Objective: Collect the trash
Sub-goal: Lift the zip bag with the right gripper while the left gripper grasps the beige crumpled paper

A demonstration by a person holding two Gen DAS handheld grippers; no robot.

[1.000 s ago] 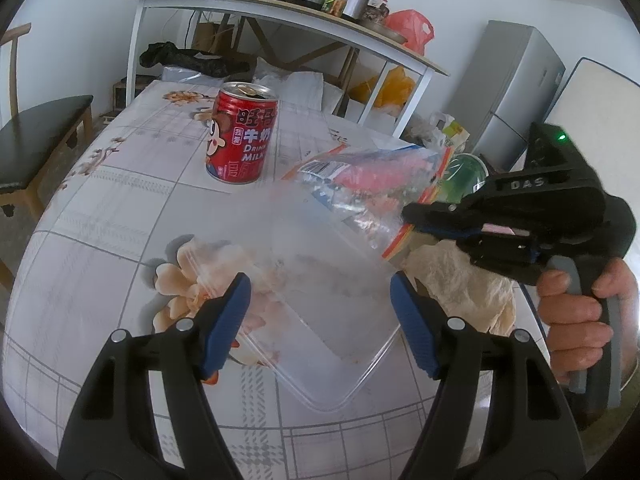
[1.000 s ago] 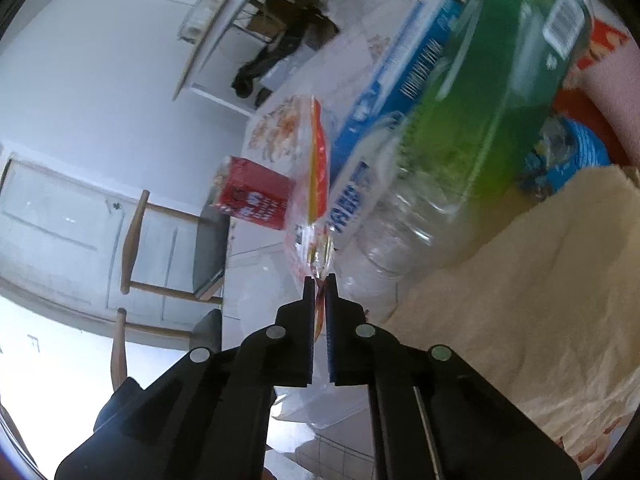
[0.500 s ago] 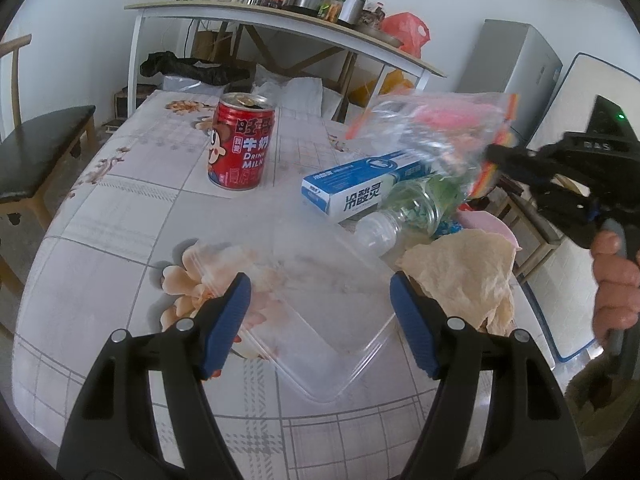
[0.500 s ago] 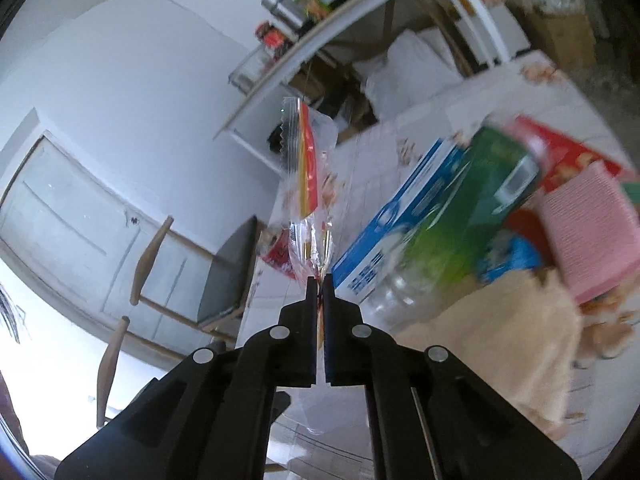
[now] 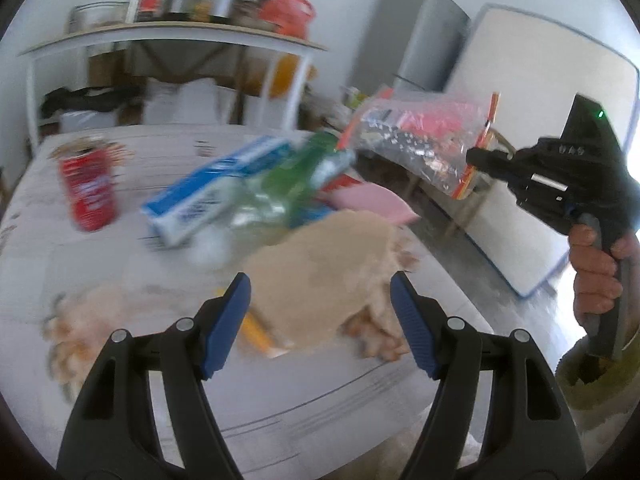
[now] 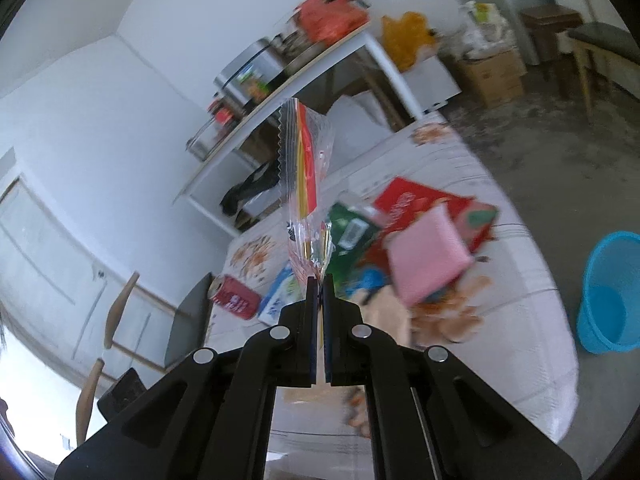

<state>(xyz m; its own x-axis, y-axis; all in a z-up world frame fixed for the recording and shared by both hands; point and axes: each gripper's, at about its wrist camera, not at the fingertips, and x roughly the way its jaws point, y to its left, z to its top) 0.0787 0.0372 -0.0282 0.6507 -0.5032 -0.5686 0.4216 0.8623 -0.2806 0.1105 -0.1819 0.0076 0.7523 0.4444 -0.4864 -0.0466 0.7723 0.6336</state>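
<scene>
My right gripper (image 6: pixel 319 280) is shut on the edge of a clear plastic snack bag (image 6: pixel 306 184) with red and yellow print, and the bag (image 5: pixel 420 140) hangs in the air off the table's right side. My left gripper (image 5: pixel 320 304) is open above a crumpled brown paper napkin (image 5: pixel 320 268), holding nothing. On the floral tablecloth (image 5: pixel 120 280) lie a red drink can (image 5: pixel 88 192), a blue and white carton (image 5: pixel 208 196), a green plastic bottle (image 5: pixel 288 184) and a pink pad (image 5: pixel 368 200). The left wrist view is blurred.
A blue plastic bucket (image 6: pixel 608 292) stands on the floor beside the table. A white shelf (image 5: pixel 168 40) with pots and jars is behind the table, with a grey fridge (image 5: pixel 412 36) and a white panel (image 5: pixel 540 120) to its right. A wooden chair (image 6: pixel 120 320) stands beyond the table.
My right gripper has lifted the snack bag off the table and carried it up and out to the right. My left gripper has swung right, from over the clear plastic lid to over the napkin.
</scene>
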